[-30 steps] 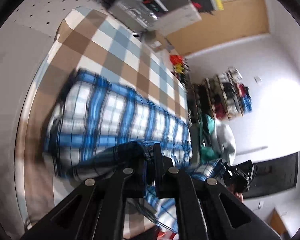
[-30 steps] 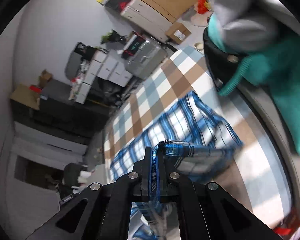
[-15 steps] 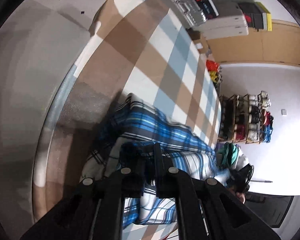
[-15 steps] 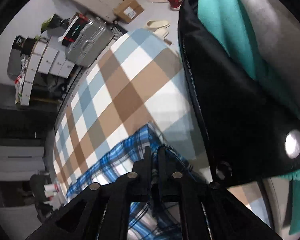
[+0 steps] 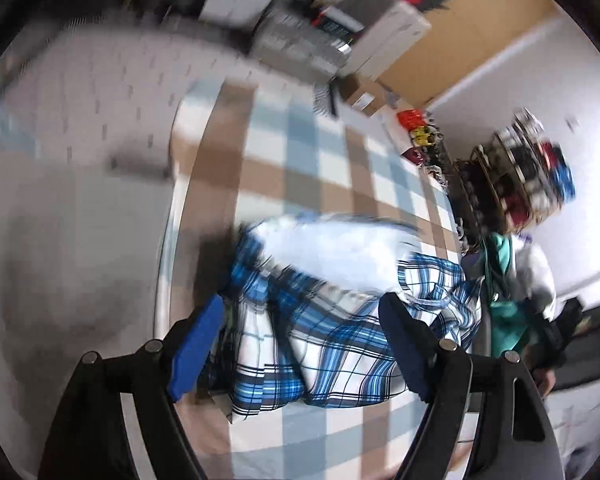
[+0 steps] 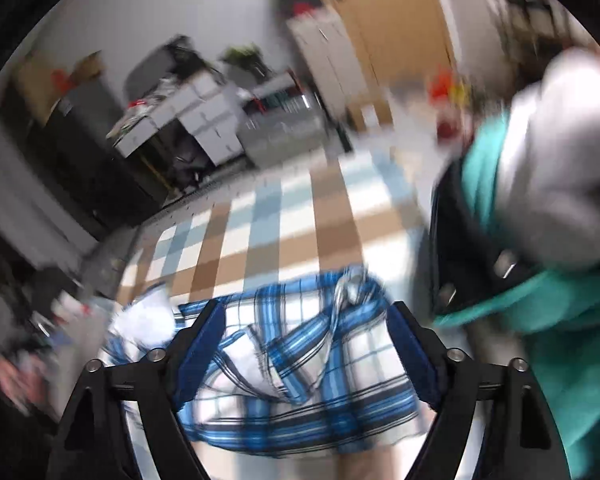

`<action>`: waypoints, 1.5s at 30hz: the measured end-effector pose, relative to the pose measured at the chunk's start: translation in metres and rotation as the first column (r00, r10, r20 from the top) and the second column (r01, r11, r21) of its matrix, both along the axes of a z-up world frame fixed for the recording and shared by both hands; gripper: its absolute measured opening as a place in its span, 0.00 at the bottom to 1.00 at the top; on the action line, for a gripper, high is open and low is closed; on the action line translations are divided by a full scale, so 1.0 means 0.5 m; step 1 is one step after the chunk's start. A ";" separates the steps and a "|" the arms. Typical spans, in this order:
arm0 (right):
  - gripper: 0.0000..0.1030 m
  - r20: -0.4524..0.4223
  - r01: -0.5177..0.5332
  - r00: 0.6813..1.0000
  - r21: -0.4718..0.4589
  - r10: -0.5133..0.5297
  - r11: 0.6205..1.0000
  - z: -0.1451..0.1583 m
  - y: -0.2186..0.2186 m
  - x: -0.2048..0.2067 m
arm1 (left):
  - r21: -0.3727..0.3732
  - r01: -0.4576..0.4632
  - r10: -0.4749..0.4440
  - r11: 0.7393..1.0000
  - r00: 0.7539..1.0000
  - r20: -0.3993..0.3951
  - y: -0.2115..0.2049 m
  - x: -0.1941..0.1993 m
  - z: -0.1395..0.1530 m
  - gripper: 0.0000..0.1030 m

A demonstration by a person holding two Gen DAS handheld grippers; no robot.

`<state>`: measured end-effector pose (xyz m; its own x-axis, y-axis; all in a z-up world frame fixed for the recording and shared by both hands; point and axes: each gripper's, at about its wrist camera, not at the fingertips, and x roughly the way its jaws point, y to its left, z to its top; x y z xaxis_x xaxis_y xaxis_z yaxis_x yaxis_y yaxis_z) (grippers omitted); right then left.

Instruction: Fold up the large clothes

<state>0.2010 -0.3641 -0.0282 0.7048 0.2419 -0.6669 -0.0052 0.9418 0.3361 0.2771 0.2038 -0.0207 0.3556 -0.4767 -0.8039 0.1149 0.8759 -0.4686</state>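
A blue, white and black plaid shirt (image 5: 332,328) lies folded in a loose bundle on a brown, blue and white checked bedspread (image 5: 300,160). My left gripper (image 5: 300,344) hovers over it with its jaws opening wide; the blue pads (image 5: 196,344) touch no cloth. In the right wrist view the same shirt (image 6: 300,376) lies under my right gripper (image 6: 304,352), whose jaws are also opening and clear of the fabric. Both views are blurred by motion.
A pile of teal, grey and black clothes (image 6: 540,240) sits at the right of the bedspread (image 6: 284,232). Beyond the bed stand white drawers (image 6: 196,112), a silver suitcase (image 5: 300,40), boxes, a wooden wardrobe (image 5: 460,32) and a shoe rack (image 5: 532,176).
Both grippers were shut on plaid cloth and have let it go, their jaws now spread wide. The shirt has dropped onto the bedspread as a folded bundle, and both cameras have pulled back.
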 end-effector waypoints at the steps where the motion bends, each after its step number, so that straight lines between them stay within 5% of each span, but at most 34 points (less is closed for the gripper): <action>1: 0.96 0.047 -0.037 0.998 -0.056 0.040 0.998 0.012 0.018 -0.019 | 0.021 0.049 -0.049 0.999 0.999 0.023 -0.028 -0.010 0.012 0.83; 4: 0.99 -0.002 -0.242 0.969 -0.172 0.245 0.955 -0.002 0.087 -0.021 | 0.080 0.238 -0.241 0.968 0.970 0.034 -0.119 -0.018 0.005 0.83; 6: 0.97 -0.095 -0.394 0.919 -0.246 0.383 0.885 -0.034 0.139 -0.009 | 0.159 0.388 -0.394 0.908 0.919 0.009 -0.195 -0.011 -0.022 0.83; 8: 0.96 -0.178 -0.496 0.868 -0.332 0.463 0.802 -0.067 0.178 0.001 | 0.291 0.511 -0.523 0.809 0.851 -0.043 -0.266 0.004 -0.070 0.83; 10: 0.94 -0.243 -0.562 0.827 -0.369 0.507 0.740 -0.096 0.201 0.019 | 0.371 0.571 -0.574 0.732 0.811 -0.113 -0.301 0.021 -0.116 0.83; 13: 0.85 -0.332 -0.635 0.773 -0.384 0.541 0.671 -0.130 0.228 0.060 | 0.378 0.650 -0.634 0.660 0.751 -0.185 -0.328 0.042 -0.159 0.83; 15: 0.70 -0.375 -0.664 0.747 -0.399 0.549 0.632 -0.153 0.243 0.080 | 0.390 0.687 -0.676 0.613 0.712 -0.190 -0.340 0.043 -0.176 0.82; 17: 0.45 -0.431 -0.706 0.707 -0.391 0.561 0.590 -0.177 0.255 0.097 | 0.396 0.720 -0.710 0.570 0.674 -0.204 -0.347 0.043 -0.196 0.58; 18: 0.32 -0.450 -0.716 0.696 -0.388 0.559 0.580 -0.182 0.255 0.100 | 0.430 0.712 -0.709 0.555 0.675 -0.202 -0.348 0.044 -0.202 0.14; 19: 0.26 -0.477 -0.735 0.676 -0.379 0.561 0.563 -0.194 0.259 0.106 | 0.463 0.697 -0.697 0.547 0.686 -0.210 -0.351 0.046 -0.209 0.01; 21: 0.03 -0.492 -0.743 0.667 -0.378 0.560 0.552 -0.202 0.260 0.110 | 0.440 0.710 -0.695 0.550 0.681 -0.230 -0.352 0.049 -0.222 0.01; 24: 0.03 -0.450 -0.720 0.692 -0.369 0.564 0.588 -0.183 0.253 0.121 | 0.444 0.702 -0.706 0.557 0.681 -0.192 -0.347 0.044 -0.212 0.01; 27: 0.03 -0.370 -0.676 0.736 -0.373 0.567 0.635 -0.136 0.242 0.129 | 0.439 0.633 -0.654 0.638 0.746 -0.125 -0.317 0.063 -0.181 0.00; 34: 0.05 -0.327 -0.579 0.815 -0.464 0.478 0.670 -0.131 0.271 0.207 | 0.459 0.499 -0.529 0.735 0.845 -0.072 -0.282 0.104 -0.157 0.00; 36: 0.16 -0.327 -0.539 0.842 -0.492 0.429 0.683 -0.148 0.285 0.240 | 0.463 0.459 -0.489 0.758 0.870 -0.061 -0.271 0.118 -0.156 0.00; 40: 0.23 -0.365 -0.479 0.872 -0.506 0.325 0.717 -0.197 0.292 0.297 | 0.490 0.416 -0.447 0.766 0.893 -0.059 -0.257 0.141 -0.168 0.00; 42: 0.48 -0.359 -0.454 0.885 -0.518 0.297 0.725 -0.216 0.290 0.311 | 0.508 0.403 -0.433 0.761 0.899 -0.065 -0.249 0.149 -0.178 0.00; 45: 0.69 -0.287 -0.343 0.935 -0.572 0.211 0.745 -0.214 0.270 0.312 | 0.491 0.375 -0.398 0.787 0.915 -0.061 -0.228 0.157 -0.183 0.04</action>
